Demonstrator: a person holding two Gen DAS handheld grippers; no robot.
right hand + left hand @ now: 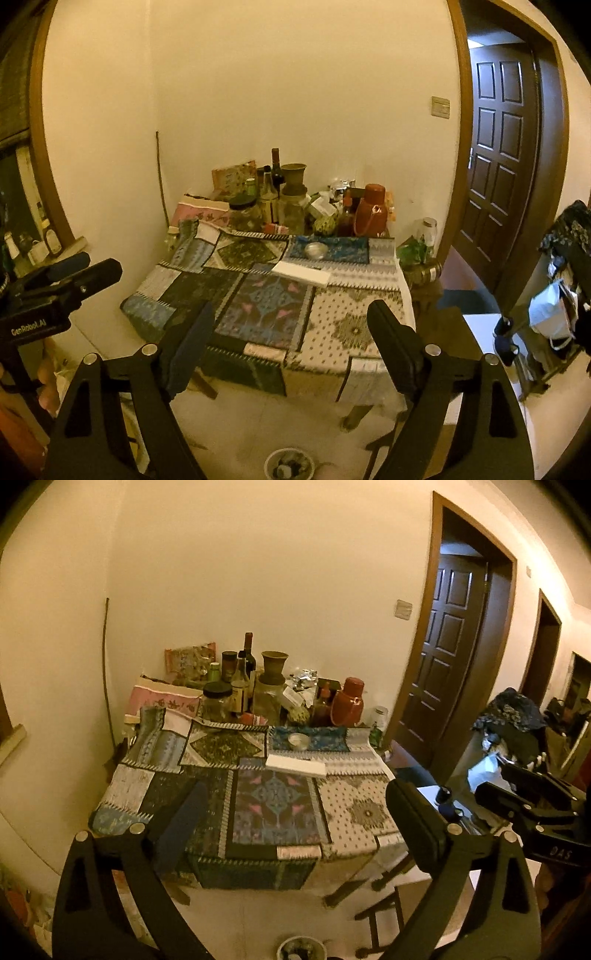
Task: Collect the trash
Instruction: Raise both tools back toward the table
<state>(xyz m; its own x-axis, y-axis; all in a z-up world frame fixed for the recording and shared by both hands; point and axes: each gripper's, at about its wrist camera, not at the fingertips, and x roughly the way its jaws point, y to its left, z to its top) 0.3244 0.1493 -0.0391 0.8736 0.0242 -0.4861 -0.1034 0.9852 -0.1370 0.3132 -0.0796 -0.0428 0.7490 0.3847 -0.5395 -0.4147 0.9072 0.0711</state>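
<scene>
**Two empty grippers, trash mostly in the bin already?**

Both of our grippers were spread wide and carrying nothing: left gripper (295, 823) and right gripper (291, 336) hung over the near edge of the table (354, 834), pointed down at the patchwork cloth. On the floor right below us sat a small white bin (290, 463) with dark scraps inside, so we figured some trash had gone in. What looked left up top: a white flat box or paper (295, 766) and a little round foil dish (316, 251). Whether those bottles (243, 679) at the back counted as trash, we couldn't tell.
</scene>
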